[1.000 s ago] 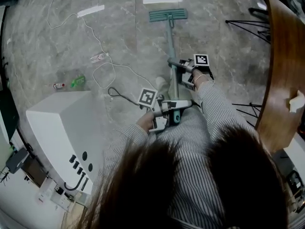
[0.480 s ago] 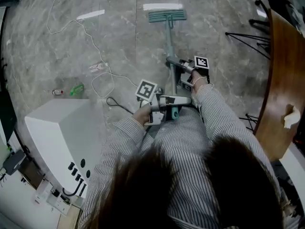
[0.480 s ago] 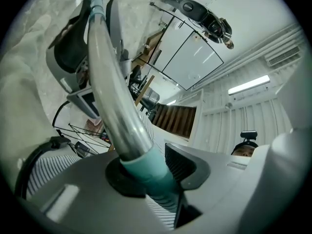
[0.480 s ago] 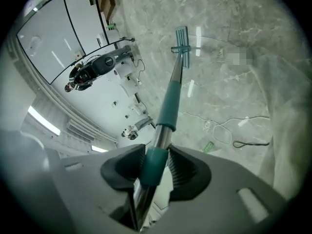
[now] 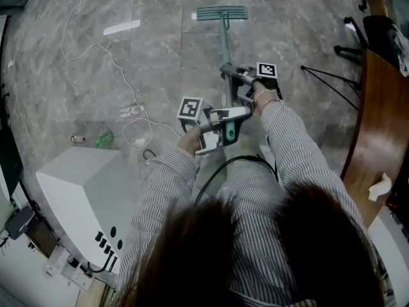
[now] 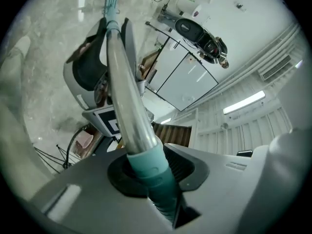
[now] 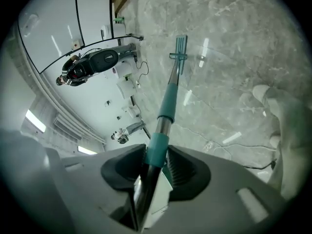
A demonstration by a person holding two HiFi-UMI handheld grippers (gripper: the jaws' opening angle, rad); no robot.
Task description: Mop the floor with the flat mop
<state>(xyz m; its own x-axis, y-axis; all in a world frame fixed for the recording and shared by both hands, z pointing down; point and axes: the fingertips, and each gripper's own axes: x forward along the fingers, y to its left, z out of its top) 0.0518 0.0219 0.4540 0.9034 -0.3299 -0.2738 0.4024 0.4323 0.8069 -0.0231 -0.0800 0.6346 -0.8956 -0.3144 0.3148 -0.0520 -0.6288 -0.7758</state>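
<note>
The flat mop's teal head [image 5: 222, 13] lies flat on the grey marble floor, far from me. Its pole [image 5: 224, 50] runs back to both grippers. My right gripper [image 5: 238, 77] is shut on the pole's metal part, just below a teal collar [image 7: 157, 147]. The mop head [image 7: 180, 45] shows beyond it. My left gripper [image 5: 225, 116] grips the teal end of the handle [image 6: 152, 172], nearer my body. Its jaws have just been closing, and the handle sits pressed between the pads. In the left gripper view the pole [image 6: 124, 96] leads up past the right gripper [image 6: 92, 67].
A white cable [image 5: 96, 43] loops over the floor at left, with small items [image 5: 103, 137] beside it. A white machine [image 5: 83, 190] stands at lower left. A curved wooden table [image 5: 383, 126] and black stand legs [image 5: 332, 75] are at right. A white shoe [image 7: 273, 106] is near the pole.
Both grippers have pushed the pole forward, and the mop head has slid away across the floor towards the top of the head view. The person has moved forward with it.
</note>
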